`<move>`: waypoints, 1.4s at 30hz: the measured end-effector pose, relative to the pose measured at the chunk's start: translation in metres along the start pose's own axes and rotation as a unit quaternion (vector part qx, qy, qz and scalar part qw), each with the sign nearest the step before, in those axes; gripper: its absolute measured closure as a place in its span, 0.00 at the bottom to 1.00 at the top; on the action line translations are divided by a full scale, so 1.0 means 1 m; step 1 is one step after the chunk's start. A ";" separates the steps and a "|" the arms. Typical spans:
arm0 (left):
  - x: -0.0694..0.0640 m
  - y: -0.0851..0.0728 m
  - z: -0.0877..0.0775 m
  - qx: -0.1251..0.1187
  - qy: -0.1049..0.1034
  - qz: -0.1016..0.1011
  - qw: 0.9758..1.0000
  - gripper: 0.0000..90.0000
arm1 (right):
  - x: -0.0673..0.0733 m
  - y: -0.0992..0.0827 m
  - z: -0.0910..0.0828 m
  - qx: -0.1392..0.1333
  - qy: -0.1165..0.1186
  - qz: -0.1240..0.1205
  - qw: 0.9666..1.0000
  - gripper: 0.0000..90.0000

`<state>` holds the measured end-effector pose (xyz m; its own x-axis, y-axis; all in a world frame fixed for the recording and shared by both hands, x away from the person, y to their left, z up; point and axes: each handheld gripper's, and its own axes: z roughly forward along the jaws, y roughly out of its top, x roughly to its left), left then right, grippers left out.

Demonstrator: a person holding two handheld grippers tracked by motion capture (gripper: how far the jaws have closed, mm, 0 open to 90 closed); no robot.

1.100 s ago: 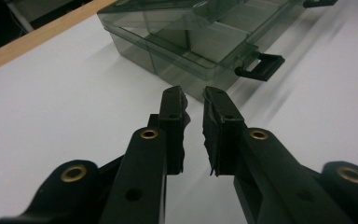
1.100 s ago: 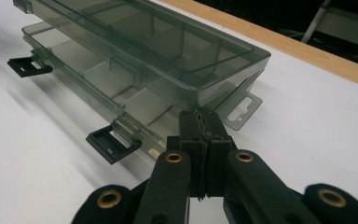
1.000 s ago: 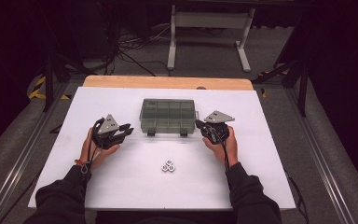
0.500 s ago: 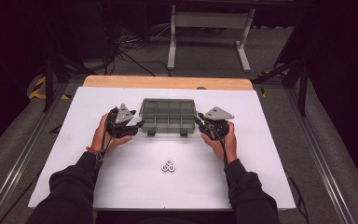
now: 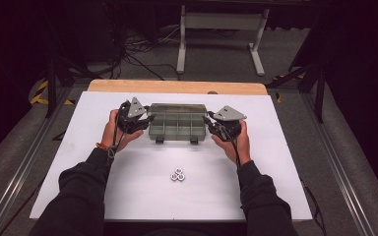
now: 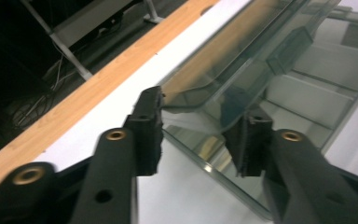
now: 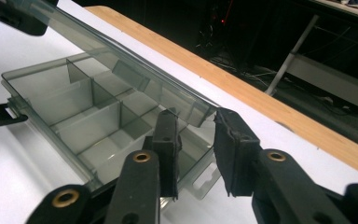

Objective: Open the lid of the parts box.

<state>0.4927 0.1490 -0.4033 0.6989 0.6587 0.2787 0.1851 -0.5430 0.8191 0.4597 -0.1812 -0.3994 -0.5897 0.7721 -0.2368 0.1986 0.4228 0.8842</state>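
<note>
Compartment box [image 5: 177, 128], smoky and see-through, sits at the middle of the white table [image 5: 275, 177], a little toward the far side, with its long axis running left to right. Its two dark latches [image 5: 159, 140] hang off the near long edge and point toward you; the hinge side faces the wooden strip at the far edge. The lid [image 7: 121, 60] is tilted up off the base, open along the near side, so the dividers show beneath it.

Your left gripper [image 5: 145, 119] meets the box's left end. Its jaws straddle the lid's corner and have just been closing, yet a gap remains beside one pad, so nothing is clamped. Your right gripper [image 5: 209, 122] is at the right end, jaws parted around the lid's corner there; I cannot tell whether a pad touches it.

Three metal nuts [image 5: 178, 175] lie clustered nearer to you, well apart from the box.
</note>
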 end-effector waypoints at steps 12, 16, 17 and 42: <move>0.012 0.012 0.000 -0.019 -0.007 0.003 1.000 0.73 | -0.016 0.017 0.001 -0.006 0.015 0.018 1.000 0.83; 0.019 0.018 0.003 -0.027 -0.011 0.000 1.000 0.74 | -0.022 0.022 0.003 -0.010 0.021 0.024 0.999 0.84; 0.021 0.019 0.004 -0.030 -0.010 0.001 1.000 0.74 | -0.025 0.023 0.004 -0.009 0.020 0.028 0.999 0.84; 0.043 0.036 0.024 -0.042 -0.007 -0.031 0.999 0.74 | -0.054 0.040 0.025 -0.019 0.002 0.074 0.997 0.83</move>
<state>0.5460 0.1450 -0.3735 0.6971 0.6826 0.2196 0.1710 -0.4557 0.8736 0.5190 -0.1939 -0.3610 -0.5599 0.8224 -0.1007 0.2535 0.2858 0.9242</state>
